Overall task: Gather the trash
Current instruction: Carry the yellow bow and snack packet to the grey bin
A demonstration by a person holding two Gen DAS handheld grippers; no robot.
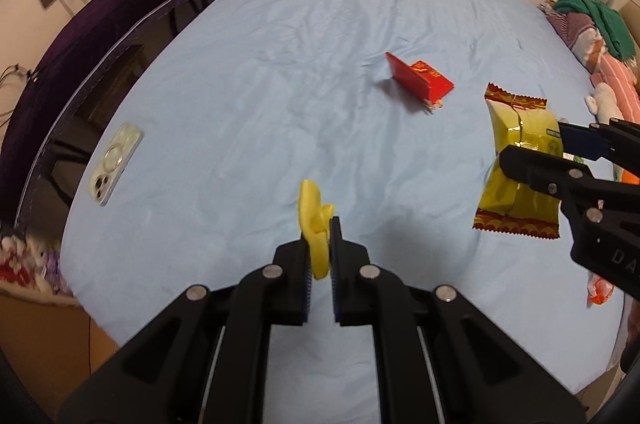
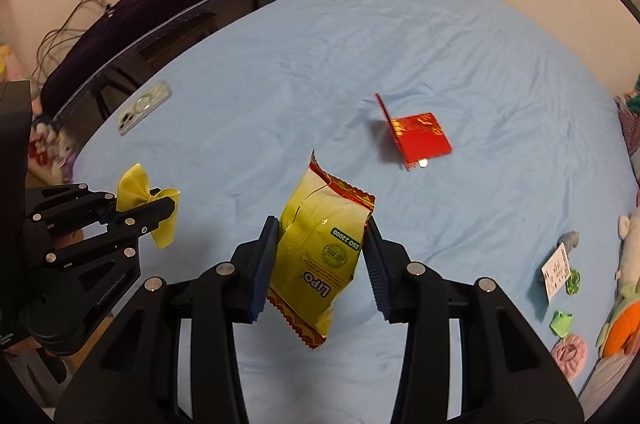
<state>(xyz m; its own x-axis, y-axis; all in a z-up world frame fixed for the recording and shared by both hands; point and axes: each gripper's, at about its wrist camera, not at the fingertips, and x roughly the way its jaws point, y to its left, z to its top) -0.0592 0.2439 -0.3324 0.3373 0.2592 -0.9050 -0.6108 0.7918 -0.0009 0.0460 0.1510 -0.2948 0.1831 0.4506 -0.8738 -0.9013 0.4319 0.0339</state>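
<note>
My left gripper (image 1: pixel 320 244) is shut on a yellow ribbon bow (image 1: pixel 314 220), held up above the blue bed sheet (image 1: pixel 240 84). From the right wrist view the bow (image 2: pixel 138 190) and the left gripper (image 2: pixel 166 208) show at the left edge. My right gripper (image 2: pixel 320 248) is shut on a yellow snack bag (image 2: pixel 316 256) with red zigzag ends, lifted off the bed. That bag (image 1: pixel 516 160) and the right gripper (image 1: pixel 536 152) appear at the right of the left wrist view. A red open box (image 1: pixel 420 80) (image 2: pixel 416 136) lies on the sheet beyond both grippers.
A phone (image 1: pixel 116 162) (image 2: pixel 144 108) lies near the bed's left edge by a dark purple headboard (image 1: pixel 120 20). Clothes and soft toys (image 1: pixel 592 32) pile along the right side. A paper tag (image 2: pixel 556 274), green scraps (image 2: pixel 562 322) and a pink item (image 2: pixel 570 352) lie at the right.
</note>
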